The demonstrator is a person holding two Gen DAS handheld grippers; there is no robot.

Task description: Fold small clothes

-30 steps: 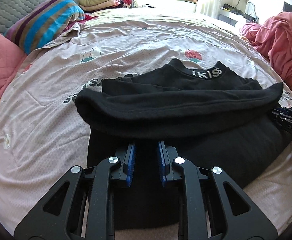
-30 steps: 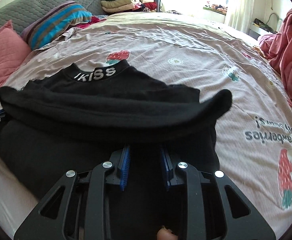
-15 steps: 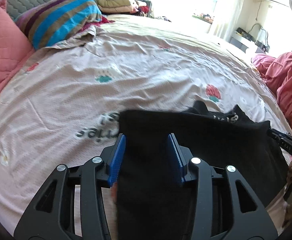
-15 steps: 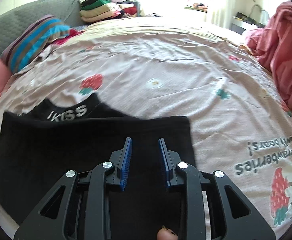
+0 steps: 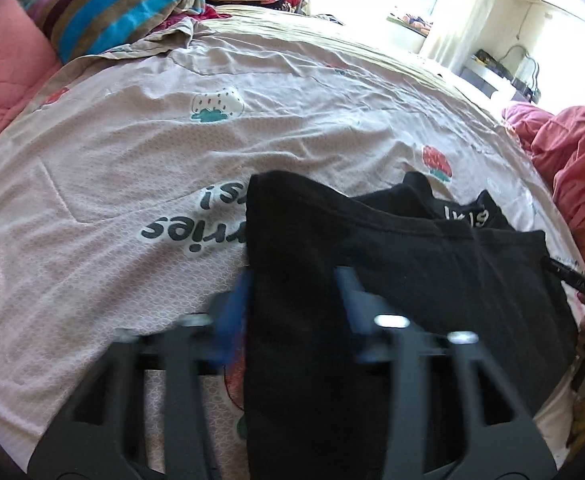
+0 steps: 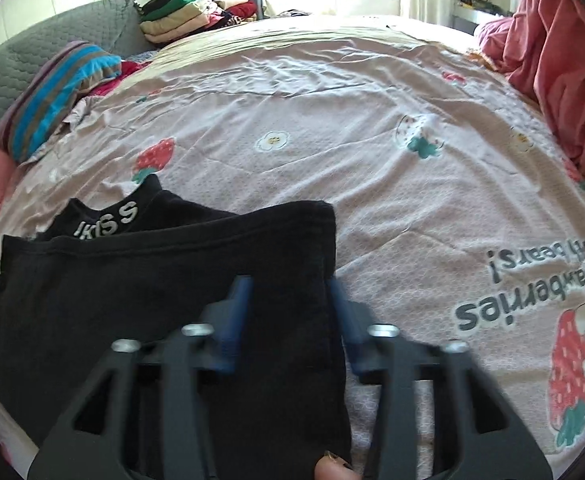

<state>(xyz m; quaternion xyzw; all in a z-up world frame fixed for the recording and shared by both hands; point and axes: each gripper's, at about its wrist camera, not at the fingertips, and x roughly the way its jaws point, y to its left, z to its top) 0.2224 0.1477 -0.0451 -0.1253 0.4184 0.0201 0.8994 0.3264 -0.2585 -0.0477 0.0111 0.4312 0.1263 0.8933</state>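
Note:
A black top (image 5: pixel 412 280) lies on the printed bedsheet (image 5: pixel 132 160), its lower half folded up toward the collar with white letters (image 5: pixel 464 214). My left gripper (image 5: pixel 292 296) straddles its left edge; the jaws stand apart, blurred and closing, cloth between them but no pad pressing it. In the right wrist view the same top (image 6: pixel 152 280) and collar (image 6: pixel 108 222) show. My right gripper (image 6: pixel 288 304) sits over the top's right edge, jaws apart and closing, black cloth filling the gap. The right gripper's tip (image 5: pixel 572 280) shows at the left view's right rim.
A striped pillow (image 5: pixel 120 4) and a pink pillow (image 5: pixel 0 92) lie at the left. Stacked folded clothes (image 6: pixel 196 12) sit at the bed's far end. A heaped red blanket (image 6: pixel 552 60) lines the right side. A thumb (image 6: pixel 332 470) shows at the bottom edge.
The lifted lower half of the top went forward and down flat toward the collar. Both grippers shifted outward to the top's side edges, and the left jaws stand wider than a second ago.

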